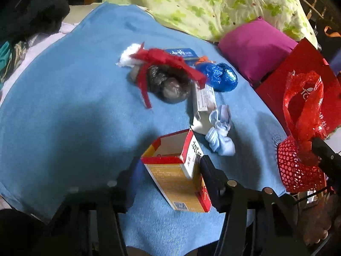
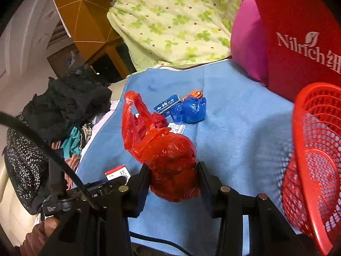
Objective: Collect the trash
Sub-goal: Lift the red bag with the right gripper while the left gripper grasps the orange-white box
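In the left wrist view my left gripper point(image 1: 170, 162) is shut on an open orange and red cardboard box point(image 1: 172, 177) that rests on the blue blanket point(image 1: 74, 85). My right gripper point(image 2: 173, 177) is shut on a knotted red plastic bag point(image 2: 168, 155), lifted above the blanket. Right beside it a red mesh basket point(image 2: 315, 160) is tilted. Further back on the blanket lie a blue plastic wad point(image 2: 191, 111), a dark grey bag bundle point(image 1: 170, 85) under a red strip point(image 1: 162, 57), a blue-white striped wad point(image 1: 221, 136) and a white tissue point(image 1: 130, 55).
A red paper bag point(image 2: 298, 42) and a magenta pillow point(image 2: 247, 42) stand at the back right. A green-flowered quilt point(image 2: 174, 17) lies behind the blanket. Dark clothes point(image 2: 70, 106) are piled on the left. A small blue carton point(image 2: 166, 104) and a white label box point(image 1: 204, 98) lie among the trash.
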`<act>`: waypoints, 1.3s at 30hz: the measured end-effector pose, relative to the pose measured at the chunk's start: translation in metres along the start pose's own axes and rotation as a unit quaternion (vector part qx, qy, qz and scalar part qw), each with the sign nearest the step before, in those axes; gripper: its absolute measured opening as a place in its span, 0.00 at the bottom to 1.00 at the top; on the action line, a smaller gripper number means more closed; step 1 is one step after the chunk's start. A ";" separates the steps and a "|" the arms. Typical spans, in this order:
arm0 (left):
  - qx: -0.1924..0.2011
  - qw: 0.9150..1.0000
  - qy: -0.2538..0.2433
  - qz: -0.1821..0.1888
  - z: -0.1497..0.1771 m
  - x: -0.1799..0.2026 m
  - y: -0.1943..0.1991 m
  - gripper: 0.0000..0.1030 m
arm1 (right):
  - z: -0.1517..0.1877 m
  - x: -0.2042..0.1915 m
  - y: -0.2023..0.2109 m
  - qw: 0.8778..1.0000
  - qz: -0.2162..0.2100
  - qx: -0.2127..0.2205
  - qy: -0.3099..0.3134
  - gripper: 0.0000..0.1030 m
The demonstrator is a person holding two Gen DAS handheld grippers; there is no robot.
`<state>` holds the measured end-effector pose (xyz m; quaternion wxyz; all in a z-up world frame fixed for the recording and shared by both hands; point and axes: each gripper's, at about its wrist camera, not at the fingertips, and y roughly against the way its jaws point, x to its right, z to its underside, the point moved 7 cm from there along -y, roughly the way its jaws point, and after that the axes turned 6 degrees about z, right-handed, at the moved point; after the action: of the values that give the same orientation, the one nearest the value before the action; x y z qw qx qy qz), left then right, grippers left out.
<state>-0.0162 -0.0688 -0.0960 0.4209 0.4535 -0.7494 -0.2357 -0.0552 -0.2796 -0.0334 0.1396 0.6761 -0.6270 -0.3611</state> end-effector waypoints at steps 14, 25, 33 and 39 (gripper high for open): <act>-0.004 0.999 0.041 -0.010 0.006 -0.013 -0.006 0.80 | 0.017 -0.008 0.002 1.000 -0.003 -0.006 0.016 0.44; -0.006 0.996 0.092 -0.003 -0.002 -0.010 -0.039 0.77 | 0.021 -0.008 0.003 1.000 0.000 -0.005 0.015 0.44; 0.007 0.998 0.058 -0.011 -0.014 0.009 -0.026 0.65 | 0.007 -0.007 0.038 0.999 0.003 0.042 0.022 0.44; 0.042 0.999 -0.033 0.007 -0.036 0.072 0.017 0.65 | -0.010 0.015 0.080 0.996 0.006 0.094 -0.005 0.44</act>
<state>-0.0109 -0.1229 -0.0340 0.3782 0.4574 -0.7753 -0.2161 -0.1087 -0.3108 0.0201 0.0746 0.6803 -0.6632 -0.3030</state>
